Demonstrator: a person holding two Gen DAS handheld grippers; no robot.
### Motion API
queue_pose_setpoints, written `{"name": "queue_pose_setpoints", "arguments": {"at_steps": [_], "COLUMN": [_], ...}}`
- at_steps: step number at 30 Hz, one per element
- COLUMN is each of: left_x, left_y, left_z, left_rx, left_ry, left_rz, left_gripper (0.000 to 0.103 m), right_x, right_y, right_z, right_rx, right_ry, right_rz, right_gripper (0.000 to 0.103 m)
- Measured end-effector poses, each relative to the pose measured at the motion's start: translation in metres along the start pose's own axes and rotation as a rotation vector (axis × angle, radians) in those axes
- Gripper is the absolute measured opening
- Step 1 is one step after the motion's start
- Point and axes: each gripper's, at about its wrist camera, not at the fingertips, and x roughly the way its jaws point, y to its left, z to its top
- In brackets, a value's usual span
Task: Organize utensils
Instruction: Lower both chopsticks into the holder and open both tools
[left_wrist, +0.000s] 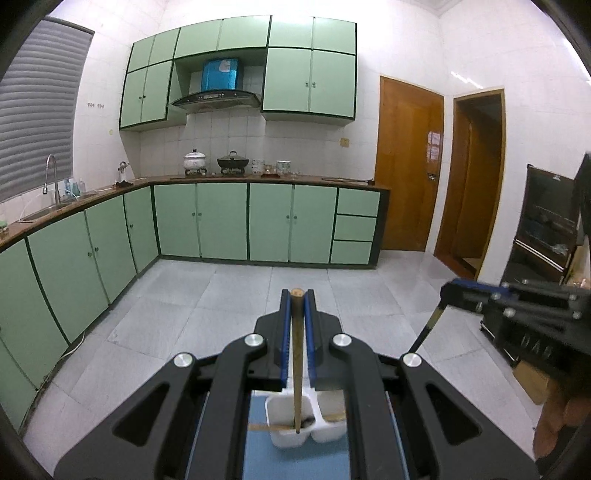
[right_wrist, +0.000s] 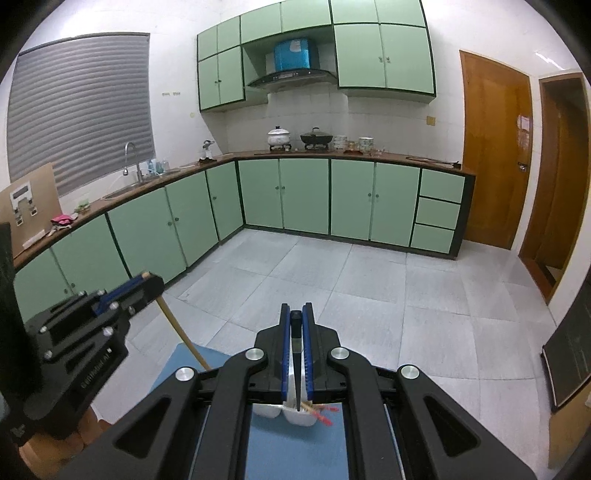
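My left gripper (left_wrist: 297, 297) is shut on a wooden-handled utensil (left_wrist: 296, 354) that hangs down with its lower end inside the left compartment of a white two-compartment holder (left_wrist: 280, 439). My right gripper (right_wrist: 296, 314) is shut on a black-handled utensil (right_wrist: 296, 365) that hangs down over the same white holder (right_wrist: 301, 417). Chopsticks with red ends (right_wrist: 321, 414) lie in the holder's right compartment. The holder stands on a blue mat (right_wrist: 295, 450). Each gripper shows in the other's view, the right one (left_wrist: 448, 291) and the left one (right_wrist: 146, 278).
Green base cabinets (left_wrist: 221, 221) under a brown counter run along the far and left walls, with a sink (left_wrist: 51, 210) and pots (left_wrist: 232, 162). Wooden doors (left_wrist: 406, 166) stand on the right. A dark cabinet (left_wrist: 546, 229) is at the far right. Grey tiled floor (right_wrist: 369, 288) lies ahead.
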Motion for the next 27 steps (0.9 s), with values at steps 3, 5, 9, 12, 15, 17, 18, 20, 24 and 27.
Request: {"name": "queue_pose_setpoints", "arguments": {"at_steps": [3,5,9,12,15,17,18,20,24,27], "left_x": [0.023,0.037,0.062,0.074,0.076,0.073,0.069,0.062,0.033,0.009], "left_y": [-0.001,0.0,0.007,0.012,0.017,0.021,0.022,0.025,0.031,0.032], "left_z": [-0.008,-0.019,-0.044,-0.063,-0.075,-0.076,-0.075,-0.072,-0.068,-0.072], "left_rx": [0.018,0.025,0.012,0.014,0.013,0.007,0.003,0.006,-0.006,-0.021], "left_ry": [-0.004,0.007,0.045,0.08,0.099,0.104,0.106,0.101,0.082,0.075], "left_rz": [0.009,0.012,0.01,0.014,0.018,0.017,0.013,0.011,0.002,-0.001], "left_gripper": [0.006,0.006,0.006,0.006,0.007,0.007,0.008,0.011,0.013,0.014], "right_x": [0.026,0.04,0.069,0.082,0.085,0.082,0.078,0.073,0.046,0.018], "right_y": [-0.008,-0.011,-0.017,-0.018,-0.02,-0.02,-0.022,-0.022,-0.024,-0.022], "right_z": [-0.01,-0.02,-0.045,-0.057,-0.065,-0.065,-0.064,-0.057,-0.053,-0.06], "right_rx": [0.012,0.012,0.017,0.014,0.016,0.02,0.024,0.03,0.037,0.037], "right_ry": [0.022,0.039,0.084,0.112,0.127,0.123,0.117,0.107,0.069,0.038], "right_rz": [-0.004,-0.005,-0.003,-0.001,0.003,-0.001,0.0,0.0,0.007,0.023], "right_gripper": [0.006,0.006,0.006,0.006,0.007,0.009,0.009,0.011,0.011,0.011]}}
